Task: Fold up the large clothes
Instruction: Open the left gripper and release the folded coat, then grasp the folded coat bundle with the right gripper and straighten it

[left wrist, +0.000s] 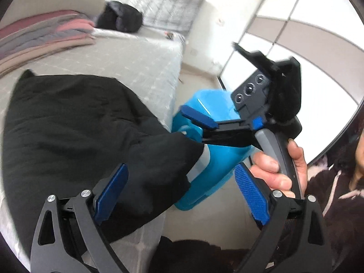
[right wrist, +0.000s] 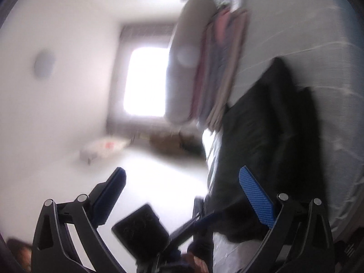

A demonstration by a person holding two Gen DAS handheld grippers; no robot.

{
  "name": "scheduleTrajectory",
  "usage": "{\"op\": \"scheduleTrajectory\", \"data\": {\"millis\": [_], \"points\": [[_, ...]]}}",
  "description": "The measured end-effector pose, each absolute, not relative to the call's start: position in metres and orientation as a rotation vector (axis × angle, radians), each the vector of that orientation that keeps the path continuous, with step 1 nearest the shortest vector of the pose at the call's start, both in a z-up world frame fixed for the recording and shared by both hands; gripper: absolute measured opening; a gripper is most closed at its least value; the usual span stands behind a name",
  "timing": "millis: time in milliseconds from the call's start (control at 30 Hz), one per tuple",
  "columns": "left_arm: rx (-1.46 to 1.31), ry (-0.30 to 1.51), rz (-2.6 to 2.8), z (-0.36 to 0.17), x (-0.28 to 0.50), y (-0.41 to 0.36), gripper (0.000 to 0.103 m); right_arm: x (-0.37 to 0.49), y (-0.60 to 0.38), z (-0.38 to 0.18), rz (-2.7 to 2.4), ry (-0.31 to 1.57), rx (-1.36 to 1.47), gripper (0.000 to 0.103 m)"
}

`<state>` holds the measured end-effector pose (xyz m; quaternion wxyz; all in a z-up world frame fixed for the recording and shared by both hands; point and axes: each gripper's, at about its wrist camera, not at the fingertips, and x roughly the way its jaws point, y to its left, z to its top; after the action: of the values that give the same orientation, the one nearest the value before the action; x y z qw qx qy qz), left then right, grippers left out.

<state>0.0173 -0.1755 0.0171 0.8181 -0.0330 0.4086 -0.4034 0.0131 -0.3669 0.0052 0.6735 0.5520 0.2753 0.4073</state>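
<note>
A large black garment (left wrist: 75, 122) lies on the grey mattress (left wrist: 127, 59), with one part hanging over the bed's edge. My left gripper (left wrist: 182, 191) is open above that hanging part, one blue pad on each side, holding nothing. My right gripper (left wrist: 193, 125) shows in the left wrist view, held in a bare hand beside the bed edge, jaws apart. In the blurred right wrist view my right gripper (right wrist: 182, 200) is open and empty, and the black garment (right wrist: 261, 136) lies to its right on the mattress (right wrist: 318, 45).
A stack of folded pink, grey and beige clothes (left wrist: 43, 36) lies on the far left of the bed, with a black bundle (left wrist: 120, 18) behind it. A blue plastic stool (left wrist: 213, 150) stands on the floor against the bed. White wardrobe doors (left wrist: 307, 45) are at right.
</note>
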Motion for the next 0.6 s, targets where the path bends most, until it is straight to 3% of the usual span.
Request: {"op": "scheduleTrajectory", "data": {"millis": [167, 300, 367, 400, 600], "points": [[-0.179, 0.797, -0.74, 0.045, 0.02, -0.11, 0.09, 0.019, -0.32, 0.02, 0.936, 0.781, 1.019, 0.096], [-0.262, 0.751, -0.6, 0.059, 0.021, -0.043, 0.092, 0.028, -0.322, -0.048, 0.733, 0.996, 0.997, 0.095], [-0.325, 0.791, -0.523, 0.049, 0.028, -0.009, 0.092, 0.026, -0.325, -0.069, 0.711, 1.011, 1.006, 0.079], [-0.352, 0.814, -0.497, 0.043, 0.034, 0.001, 0.092, 0.023, -0.326, -0.067, 0.708, 1.004, 1.007, 0.077], [-0.561, 1.004, -0.437, -0.017, 0.069, 0.049, 0.092, 0.005, -0.338, -0.021, 0.656, 0.934, 0.905, 0.079]]}}
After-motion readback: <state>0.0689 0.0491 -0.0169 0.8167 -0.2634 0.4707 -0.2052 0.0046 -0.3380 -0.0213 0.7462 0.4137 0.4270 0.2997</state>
